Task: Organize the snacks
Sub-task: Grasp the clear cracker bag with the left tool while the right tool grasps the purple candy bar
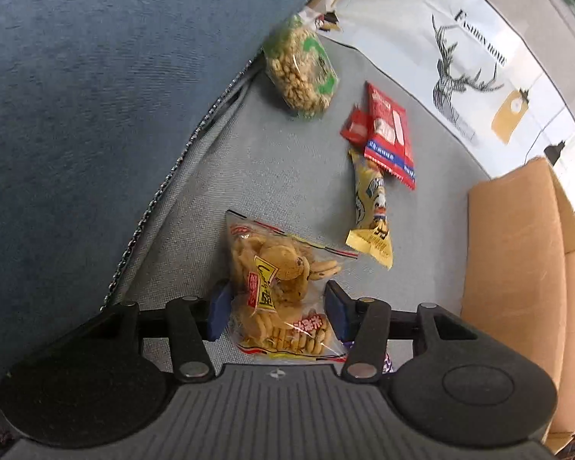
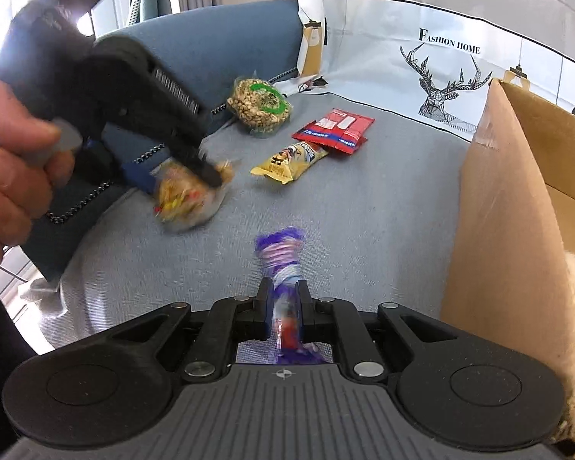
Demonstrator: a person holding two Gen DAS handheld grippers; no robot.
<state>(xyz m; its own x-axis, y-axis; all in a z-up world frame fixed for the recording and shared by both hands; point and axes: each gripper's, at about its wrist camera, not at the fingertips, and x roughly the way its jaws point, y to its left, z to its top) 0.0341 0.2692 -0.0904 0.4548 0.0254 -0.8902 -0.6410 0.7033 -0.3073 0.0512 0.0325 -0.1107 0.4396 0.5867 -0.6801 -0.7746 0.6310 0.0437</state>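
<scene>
My left gripper (image 1: 276,310) has its blue pads on both sides of a clear bag of biscuits (image 1: 283,291) and grips it just above the grey sofa seat (image 1: 280,161); the same bag shows blurred in the right wrist view (image 2: 188,195). My right gripper (image 2: 283,306) is shut on a purple snack packet (image 2: 281,264). A green bag of peanuts (image 1: 299,65), a red packet (image 1: 389,134) and a yellow packet (image 1: 372,211) lie on the seat; they also show in the right wrist view as the peanuts (image 2: 260,105), the red packet (image 2: 335,130) and the yellow packet (image 2: 287,163).
An open cardboard box (image 2: 517,207) stands on the right of the seat; it also shows in the left wrist view (image 1: 517,268). A blue cushion (image 1: 76,96) lies to the left. A white printed cloth (image 2: 421,57) covers the sofa back.
</scene>
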